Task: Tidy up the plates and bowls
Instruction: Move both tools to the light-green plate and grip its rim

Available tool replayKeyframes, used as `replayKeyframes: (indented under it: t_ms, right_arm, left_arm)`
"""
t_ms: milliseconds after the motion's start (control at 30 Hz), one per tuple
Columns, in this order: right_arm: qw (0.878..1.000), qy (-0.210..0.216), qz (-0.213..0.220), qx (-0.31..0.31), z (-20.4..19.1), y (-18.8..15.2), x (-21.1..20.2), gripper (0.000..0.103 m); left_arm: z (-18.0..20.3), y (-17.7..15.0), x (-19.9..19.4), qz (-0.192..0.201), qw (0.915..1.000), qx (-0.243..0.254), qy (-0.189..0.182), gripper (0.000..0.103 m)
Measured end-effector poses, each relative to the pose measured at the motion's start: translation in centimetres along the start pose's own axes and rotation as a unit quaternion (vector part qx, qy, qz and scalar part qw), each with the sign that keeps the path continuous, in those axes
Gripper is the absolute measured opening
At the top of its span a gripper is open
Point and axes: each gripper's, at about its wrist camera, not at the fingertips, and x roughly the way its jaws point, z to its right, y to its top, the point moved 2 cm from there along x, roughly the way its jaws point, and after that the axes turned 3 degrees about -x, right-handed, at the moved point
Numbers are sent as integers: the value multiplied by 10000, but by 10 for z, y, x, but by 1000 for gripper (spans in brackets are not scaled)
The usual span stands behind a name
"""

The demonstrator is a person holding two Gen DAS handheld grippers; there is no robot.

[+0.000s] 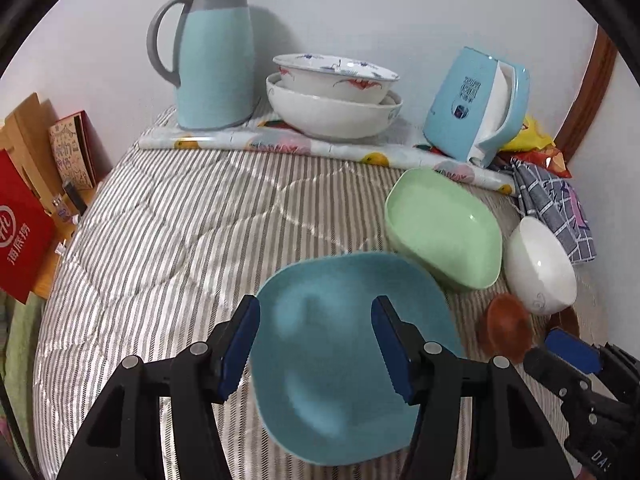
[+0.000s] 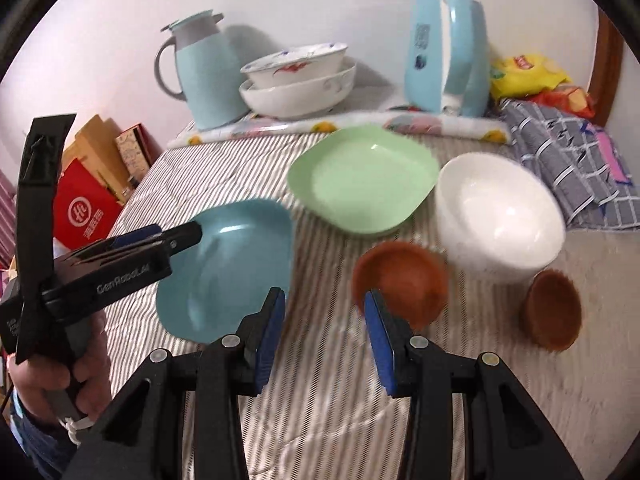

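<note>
A blue plate (image 1: pixel 340 360) lies on the striped quilt, also in the right wrist view (image 2: pixel 236 264). My left gripper (image 1: pixel 316 344) is open just above it, one finger over each side; it shows at the plate's left edge in the right wrist view (image 2: pixel 172 240). A green plate (image 1: pixel 442 226) (image 2: pixel 364 180) lies beyond. A white bowl (image 1: pixel 538 266) (image 2: pixel 500 216) stands right of it. A brown bowl (image 2: pixel 402 278) (image 1: pixel 508 328) sits ahead of my open, empty right gripper (image 2: pixel 324 336). A second brown bowl (image 2: pixel 554 310) is at the right.
At the back stand a teal thermos jug (image 1: pixel 216 52), two stacked white bowls (image 1: pixel 334 96) and a blue kettle (image 1: pixel 476 104) on a fruit-print cloth (image 1: pixel 280 144). A checked cloth (image 2: pixel 568 160) and snack bags (image 2: pixel 528 72) lie right. Red boxes (image 1: pixel 20 232) stand left.
</note>
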Motion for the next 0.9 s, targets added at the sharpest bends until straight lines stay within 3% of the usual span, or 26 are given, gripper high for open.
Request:
replayKeyframes:
  t_ms: [267,900]
  right_arm:
    - [9987,-377,285,-208,20,28,-8,46]
    - [9993,-196,197,-248,48,92,28,47]
  left_arm:
    - [18,18,-5,244,9996,-10,105,56]
    - [52,54,29,44,9994,151,307,56]
